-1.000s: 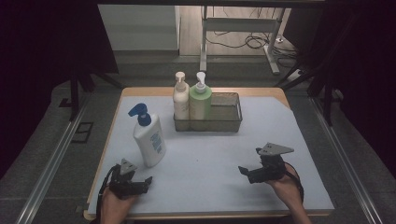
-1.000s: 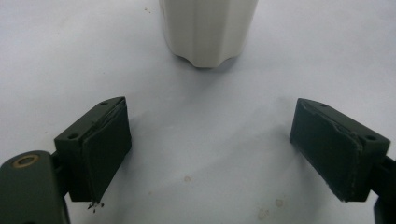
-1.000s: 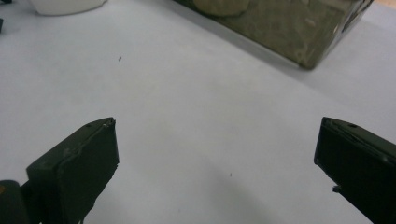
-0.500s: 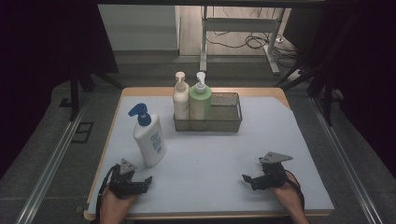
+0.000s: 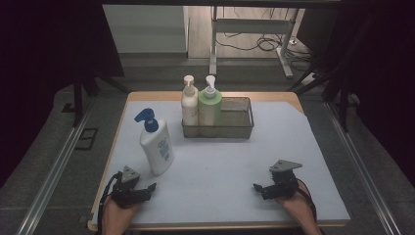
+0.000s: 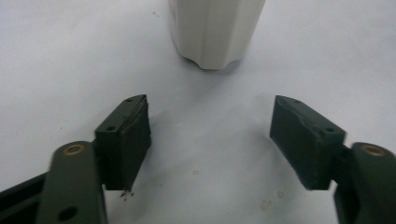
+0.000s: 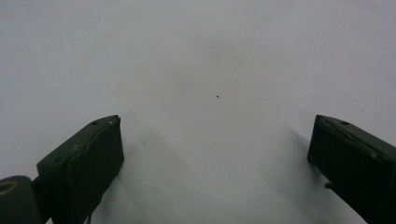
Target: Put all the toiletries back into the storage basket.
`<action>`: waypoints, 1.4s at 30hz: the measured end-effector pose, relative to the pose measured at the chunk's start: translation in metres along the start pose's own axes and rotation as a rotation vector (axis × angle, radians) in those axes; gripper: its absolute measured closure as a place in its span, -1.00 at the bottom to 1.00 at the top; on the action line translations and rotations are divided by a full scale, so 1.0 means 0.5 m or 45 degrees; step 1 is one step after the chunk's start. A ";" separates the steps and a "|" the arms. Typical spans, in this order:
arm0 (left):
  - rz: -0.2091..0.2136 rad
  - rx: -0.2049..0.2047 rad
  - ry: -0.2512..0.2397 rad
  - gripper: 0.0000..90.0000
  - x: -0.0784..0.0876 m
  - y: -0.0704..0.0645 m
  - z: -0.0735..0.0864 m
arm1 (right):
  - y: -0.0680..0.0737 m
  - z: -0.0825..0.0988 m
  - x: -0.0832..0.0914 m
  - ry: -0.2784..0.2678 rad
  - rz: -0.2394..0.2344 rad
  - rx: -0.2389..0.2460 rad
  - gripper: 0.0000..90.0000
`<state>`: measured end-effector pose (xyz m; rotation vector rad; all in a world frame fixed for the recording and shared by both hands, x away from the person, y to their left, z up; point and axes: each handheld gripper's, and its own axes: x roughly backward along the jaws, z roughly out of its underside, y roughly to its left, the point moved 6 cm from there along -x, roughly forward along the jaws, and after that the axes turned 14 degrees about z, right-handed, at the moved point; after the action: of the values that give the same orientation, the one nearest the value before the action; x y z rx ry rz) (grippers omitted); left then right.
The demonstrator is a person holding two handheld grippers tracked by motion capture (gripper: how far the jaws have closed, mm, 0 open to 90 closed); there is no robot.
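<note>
White tabletop (image 5: 235, 166), mesh basket (image 5: 240, 128) holding two pump bottles (image 5: 209, 105), both hand-held grippers (image 5: 139, 190) open, empty.

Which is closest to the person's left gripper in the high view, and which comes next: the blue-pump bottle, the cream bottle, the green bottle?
From the left gripper, at the table's near left:
1. Blue-pump bottle, standing on the mat just beyond the gripper.
2. Cream bottle, at the left end of the mesh basket.
3. Green bottle, beside the cream one on its right, slightly farther.
</note>
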<state>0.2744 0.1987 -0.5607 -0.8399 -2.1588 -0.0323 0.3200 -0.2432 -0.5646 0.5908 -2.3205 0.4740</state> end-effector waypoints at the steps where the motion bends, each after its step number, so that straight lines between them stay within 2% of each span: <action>1: 0.006 0.000 0.000 -0.26 0.001 0.001 0.000 | 0.000 0.000 0.000 0.000 -0.001 0.000 -0.93; 3: 0.008 0.003 -0.002 -0.19 0.003 0.001 -0.001 | 0.000 0.000 0.000 0.000 0.000 0.000 -0.93; 7: 0.019 0.040 -0.023 -0.04 0.012 0.008 -0.004 | 0.000 0.000 0.000 0.001 0.001 0.001 -0.93; 8: 0.030 0.070 -0.031 0.02 0.016 0.013 -0.004 | 0.000 0.000 0.000 0.000 0.000 0.000 -0.93; 10: 0.004 0.066 -0.024 0.12 0.018 0.021 -0.005 | 0.000 0.000 0.000 0.001 -0.001 0.000 -0.94; 14: 0.000 0.064 -0.027 0.33 0.021 0.030 -0.011 | 0.000 0.000 0.000 0.001 -0.003 -0.001 -0.94; 20: 0.032 0.081 -0.041 0.65 0.016 0.041 -0.027 | 0.000 0.000 0.000 0.003 0.002 0.000 -0.93; 24: 0.028 0.072 -0.035 0.81 0.013 0.050 -0.039 | 0.000 0.000 0.000 0.005 0.003 0.001 -0.93; 25: 0.029 0.073 -0.038 0.94 0.010 0.055 -0.047 | 0.000 -0.001 0.000 0.007 0.002 0.003 -0.93; 26: 0.029 0.067 -0.039 0.98 0.008 0.057 -0.050 | 0.000 -0.001 0.000 0.008 0.002 0.003 -0.93; 36: 0.066 0.059 -0.067 0.99 -0.029 0.076 -0.087 | 0.000 -0.001 -0.001 0.006 0.002 0.002 -0.94; 39: 0.050 0.055 -0.054 0.99 -0.036 0.080 -0.089 | 0.000 0.000 -0.001 0.006 -0.001 0.001 -0.94; 42: 0.063 0.067 -0.058 0.99 -0.040 0.084 -0.090 | 0.000 0.000 -0.001 0.005 0.001 0.001 -0.94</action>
<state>0.3383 0.2074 -0.5546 -0.8711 -2.1710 0.0693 0.3203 -0.2430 -0.5647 0.5887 -2.3168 0.4761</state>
